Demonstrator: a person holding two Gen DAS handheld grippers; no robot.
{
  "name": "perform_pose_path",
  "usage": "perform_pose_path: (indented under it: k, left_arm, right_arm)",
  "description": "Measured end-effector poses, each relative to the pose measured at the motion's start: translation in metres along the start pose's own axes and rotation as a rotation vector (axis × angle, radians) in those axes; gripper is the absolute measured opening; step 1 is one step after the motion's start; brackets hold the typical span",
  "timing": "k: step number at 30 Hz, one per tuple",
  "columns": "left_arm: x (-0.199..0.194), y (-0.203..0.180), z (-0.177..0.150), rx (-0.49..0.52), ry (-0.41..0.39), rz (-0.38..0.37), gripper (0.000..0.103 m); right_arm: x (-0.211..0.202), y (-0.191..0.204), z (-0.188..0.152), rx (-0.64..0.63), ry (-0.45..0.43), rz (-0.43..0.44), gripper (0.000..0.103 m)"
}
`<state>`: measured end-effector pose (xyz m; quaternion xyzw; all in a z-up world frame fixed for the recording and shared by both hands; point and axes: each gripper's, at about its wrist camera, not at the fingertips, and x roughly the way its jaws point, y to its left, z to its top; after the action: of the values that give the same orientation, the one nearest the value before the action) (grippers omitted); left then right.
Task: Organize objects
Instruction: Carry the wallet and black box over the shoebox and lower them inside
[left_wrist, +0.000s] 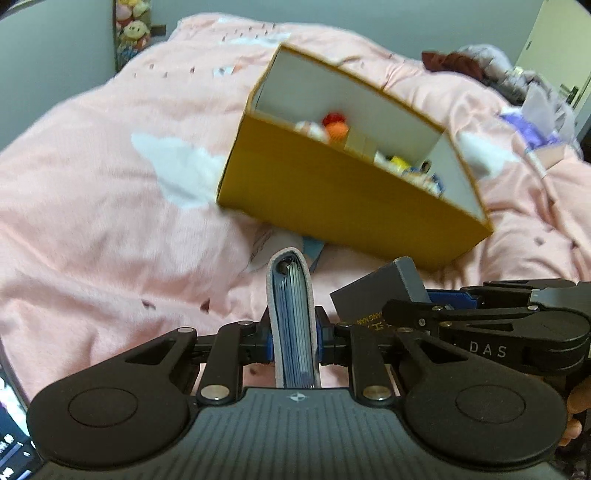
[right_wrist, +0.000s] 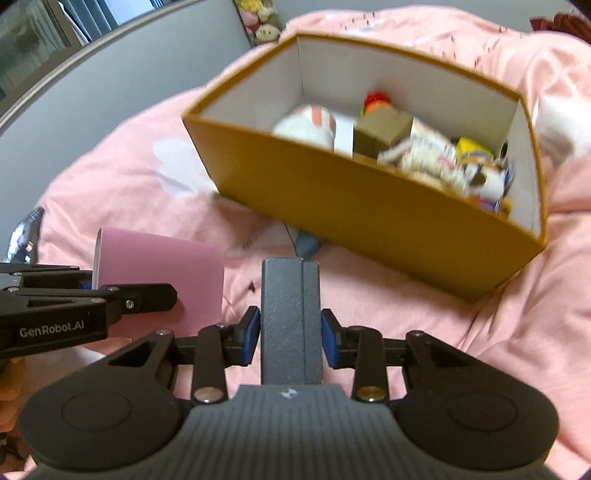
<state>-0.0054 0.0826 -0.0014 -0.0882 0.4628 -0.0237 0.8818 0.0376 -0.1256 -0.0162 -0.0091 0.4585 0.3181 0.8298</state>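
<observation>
I have both tools loaded. The left gripper (left_wrist: 293, 339) is clamped on a slim pink-covered notebook with blue-edged pages (left_wrist: 291, 317), held spine-up on its narrow edge between the blue pads (left_wrist: 320, 338). The right gripper (right_wrist: 290, 334) carries a dark grey textured rectangular box (right_wrist: 290, 317); the blue pads (right_wrist: 252, 332) sit against its two long side faces, so I read it as gripped, with the jaws standing partly apart because of the box's width.

The destination, as I judge it, is the open mustard-yellow cardboard box with white inner walls (right_wrist: 369, 206), resting on the pink bed cover (right_wrist: 480, 332). It lies ahead of and above both tools in each wrist view, offset to the right. It already holds soft toys and small packets, crowded toward its right end; the left end shows bare white wall.

Key relation: the cardboard box's long axis runs from upper left to lower right across both views, and its near long wall faces the tools. Both held items point their long axes roughly toward that wall. The right gripper appears nearer the opening, with the left gripper just beside it on its left. I would expect each item to need clearance over the near wall before release.
</observation>
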Motion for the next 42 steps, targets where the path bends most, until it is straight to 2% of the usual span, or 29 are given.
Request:
perform_pose_path:
  k: [4,7,16,19,26,31,35,38,42]
  left_arm:
    - [-0.017,-0.005,0.017,0.023,-0.060,-0.015,0.021]
    - [-0.027,-0.006,0.034,0.021,-0.089,-0.056,0.021]
    - [-0.038,-0.025,0.096,0.115,-0.153,-0.135,0.021]
    - [-0.032,-0.033,0.120,0.158,-0.168,-0.118,0.021]
    - [-0.003,-0.042,0.174,0.213,-0.147,-0.086,0.020]
    - [0.041,-0.050,0.207,0.239,-0.098,-0.031,0.020]
    - [0.083,-0.055,0.222,0.290,-0.024,0.022,0.020]
    - [0.110,-0.057,0.228,0.321,0.014,0.076,0.020]
    - [0.131,-0.056,0.232,0.345,0.059,0.110,0.020]
  right_arm:
    - [-0.021,0.006,0.010,-0.024,-0.071,-0.005,0.037]
    - [-0.038,0.007,0.019,-0.030,-0.130,-0.006,0.037]
    - [-0.079,-0.003,0.061,0.007,-0.319,0.049,0.037]
    - [-0.078,-0.013,0.081,0.025,-0.352,0.041,0.037]
    - [-0.049,-0.044,0.123,0.113,-0.360,0.071,0.037]
    - [-0.015,-0.072,0.152,0.201,-0.337,0.087,0.037]
    - [0.015,-0.089,0.173,0.244,-0.317,0.062,0.037]
    - [0.041,-0.098,0.185,0.274,-0.277,0.077,0.037]
    - [0.073,-0.104,0.195,0.297,-0.220,0.074,0.036]
